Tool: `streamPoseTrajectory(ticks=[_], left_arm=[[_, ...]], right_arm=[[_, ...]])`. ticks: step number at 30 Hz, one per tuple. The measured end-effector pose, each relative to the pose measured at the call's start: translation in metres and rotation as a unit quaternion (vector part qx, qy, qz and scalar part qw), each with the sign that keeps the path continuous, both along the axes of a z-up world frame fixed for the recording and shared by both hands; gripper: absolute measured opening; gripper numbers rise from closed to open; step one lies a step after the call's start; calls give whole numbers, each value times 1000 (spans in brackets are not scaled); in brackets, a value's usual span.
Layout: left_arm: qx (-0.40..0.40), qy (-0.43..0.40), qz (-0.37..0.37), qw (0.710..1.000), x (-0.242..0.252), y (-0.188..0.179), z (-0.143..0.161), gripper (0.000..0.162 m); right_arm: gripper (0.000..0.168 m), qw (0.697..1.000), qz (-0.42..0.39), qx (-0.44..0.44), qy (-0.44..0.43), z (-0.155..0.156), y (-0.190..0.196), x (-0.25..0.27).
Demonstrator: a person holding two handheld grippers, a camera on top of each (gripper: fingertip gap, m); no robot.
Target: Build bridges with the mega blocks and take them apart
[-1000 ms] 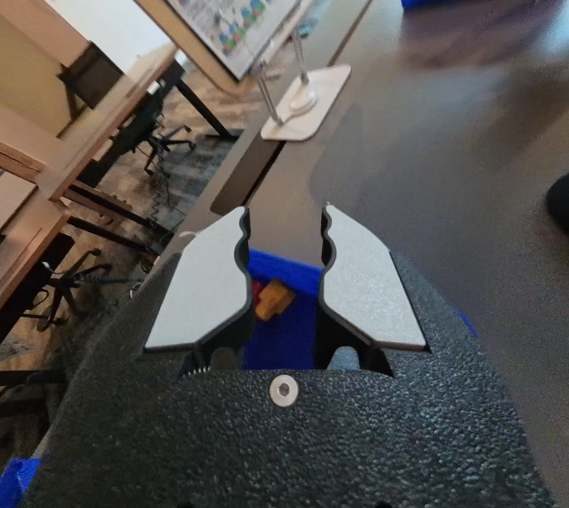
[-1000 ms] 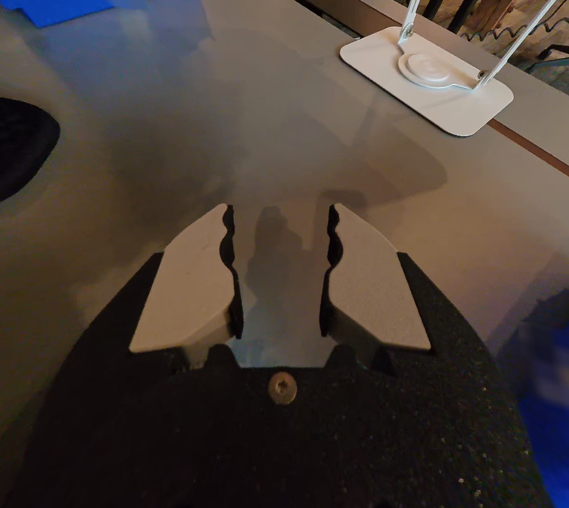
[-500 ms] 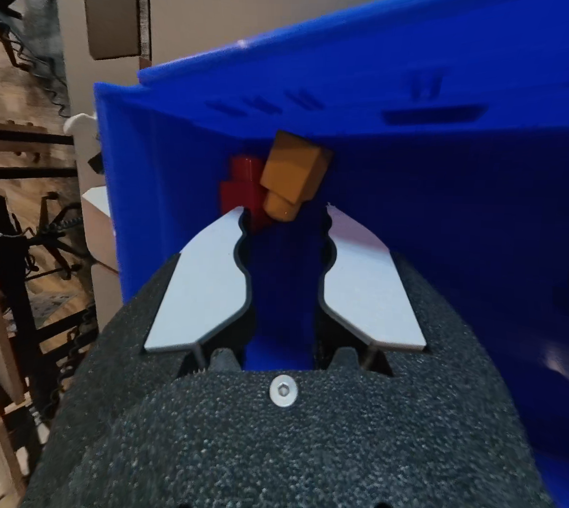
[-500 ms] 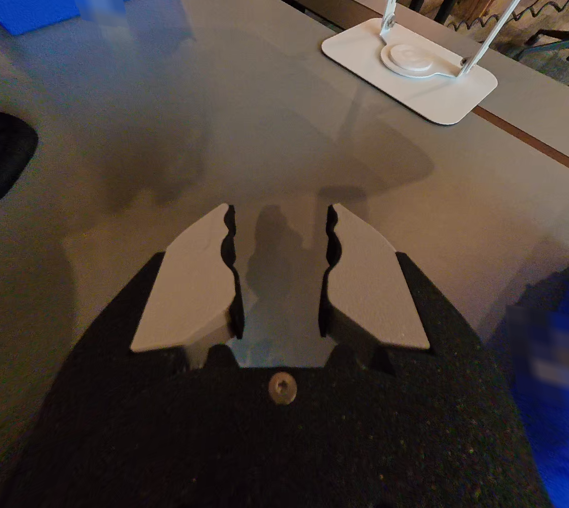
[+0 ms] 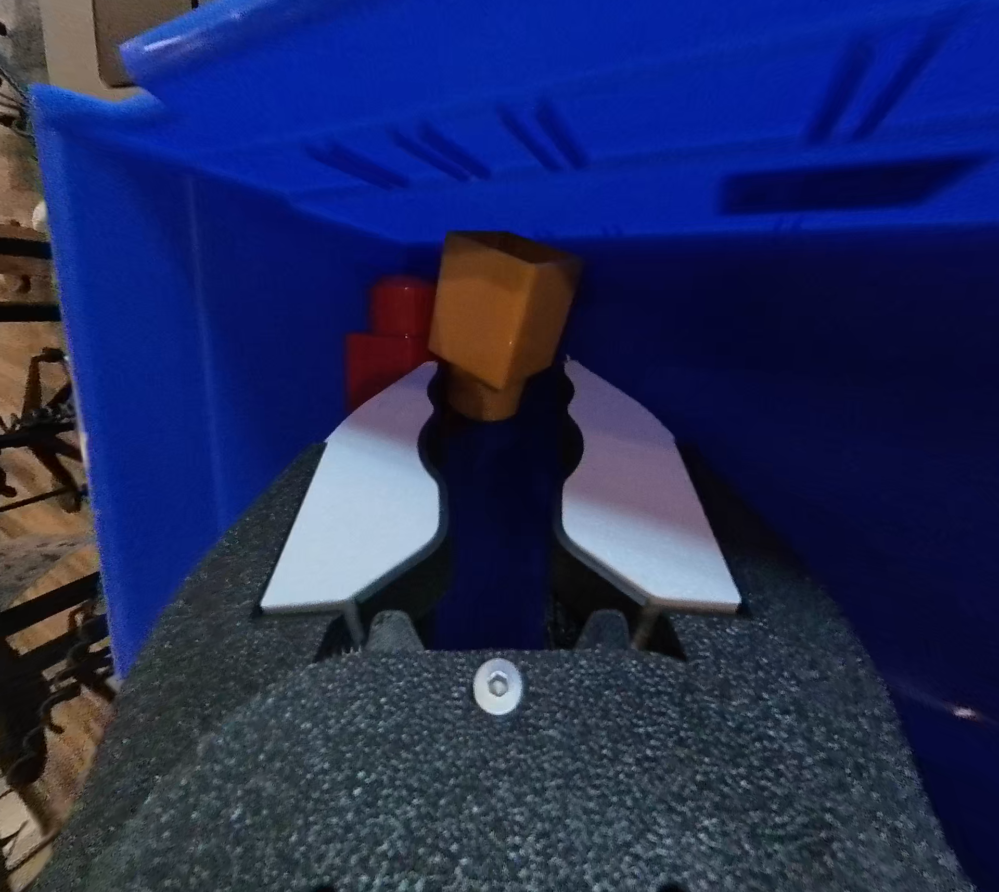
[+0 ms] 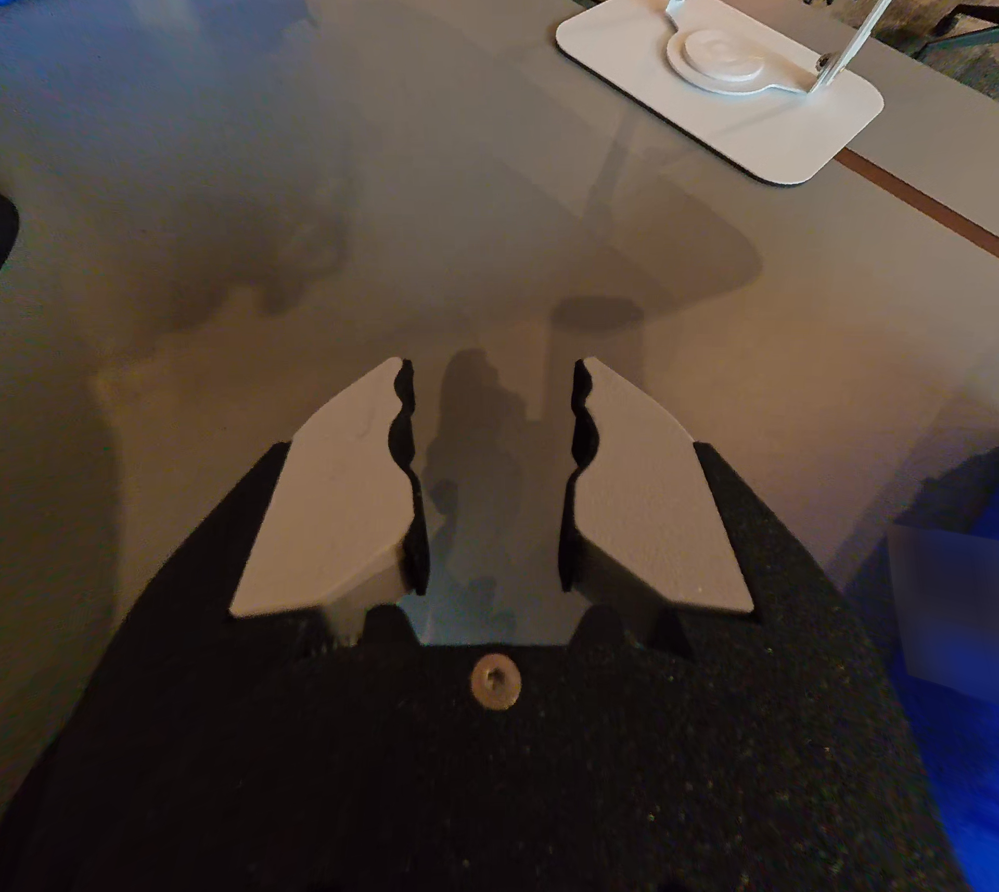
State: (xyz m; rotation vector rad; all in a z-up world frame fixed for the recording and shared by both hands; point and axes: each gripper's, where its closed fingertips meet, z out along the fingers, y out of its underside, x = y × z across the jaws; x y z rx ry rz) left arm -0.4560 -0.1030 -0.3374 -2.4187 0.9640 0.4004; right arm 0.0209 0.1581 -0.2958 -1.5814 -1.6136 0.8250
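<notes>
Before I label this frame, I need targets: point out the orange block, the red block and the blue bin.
orange block [image 5: 500,312]: left wrist view, its broad front face.
red block [image 5: 397,325]: left wrist view, its stud.
blue bin [image 5: 594,71]: left wrist view, its far wall.

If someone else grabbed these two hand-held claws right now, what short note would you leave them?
Left gripper: open, reaching into the blue bin, fingertips at the stud of the tilted orange block; nothing gripped yet.
Right gripper: open and empty, over the grey table near the white stand base.
A red block sits behind the orange one, in the bin's corner.
Done: no bridge visible.
Left: close on the orange block, lift it out, start building.
</notes>
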Motion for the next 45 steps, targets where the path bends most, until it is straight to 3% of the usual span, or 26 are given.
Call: streamPoseTrajectory(ticks=[11, 20, 30, 35, 41, 45], left_arm=[[43, -41, 41, 997, 2, 1, -1, 38], [70, 12, 25, 997, 9, -2, 7, 36], [159, 32, 56, 985, 17, -19, 78, 28], [175, 41, 57, 982, 35, -25, 98, 28], [244, 12, 12, 970, 102, -8, 142, 28], [271, -17, -46, 961, 168, 15, 162, 28]], right_arm=[[56, 1000, 12, 6, -9, -2, -6, 1], [56, 1000, 13, 3, -1, 2, -7, 0], [56, 999, 49, 2, -11, 3, -23, -6], [56, 997, 79, 14, -11, 11, -38, -12], [59, 988, 141, 38, -40, 24, -72, -17], [60, 980, 187, 67, -23, 54, -98, -35]])
